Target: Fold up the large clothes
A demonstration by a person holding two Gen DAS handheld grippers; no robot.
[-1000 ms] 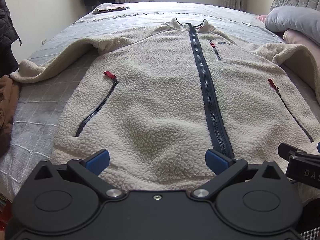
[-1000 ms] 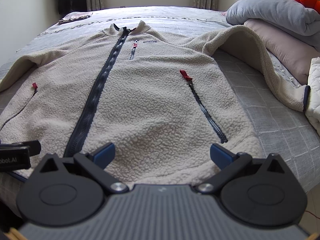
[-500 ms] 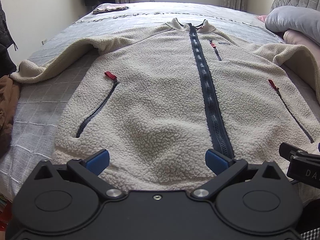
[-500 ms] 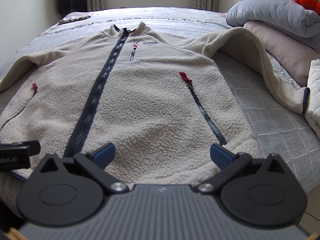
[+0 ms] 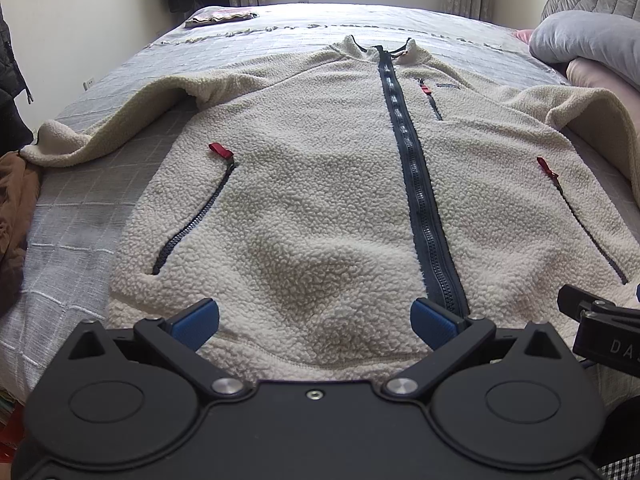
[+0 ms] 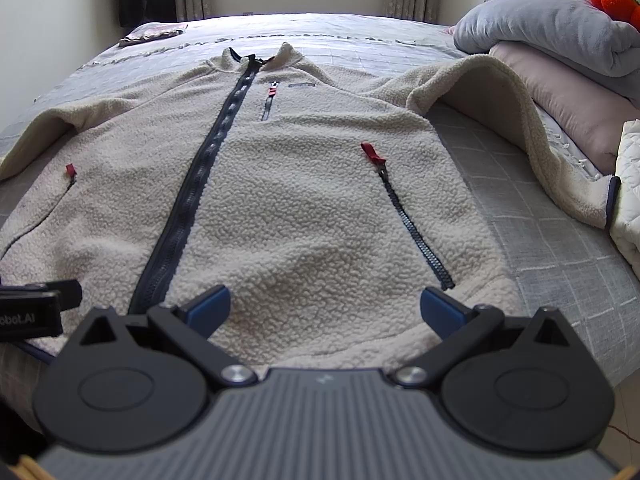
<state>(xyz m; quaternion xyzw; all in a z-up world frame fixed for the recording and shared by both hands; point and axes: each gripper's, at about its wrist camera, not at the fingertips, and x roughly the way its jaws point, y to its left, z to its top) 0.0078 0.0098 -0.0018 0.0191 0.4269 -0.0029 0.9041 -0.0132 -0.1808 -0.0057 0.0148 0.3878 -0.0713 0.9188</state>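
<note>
Fleece jacket (image 5: 320, 208) lies flat and face up on the bed (image 5: 80, 208), zipped up, sleeves spread out to both sides. Its bottom edge is right in front of both grippers. Left gripper (image 5: 315, 322) is spread wide and holds nothing. Right gripper (image 6: 325, 310) is spread wide too, just beside it. Gray pillow (image 6: 552, 32) sits far off past the right gripper's right side.

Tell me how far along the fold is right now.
Done: the fleece jacket lies flat on the bed, front zipper closed, sleeves spread. In hand: nothing; the left gripper and right gripper are open at the hem. Left: every fold.
</note>
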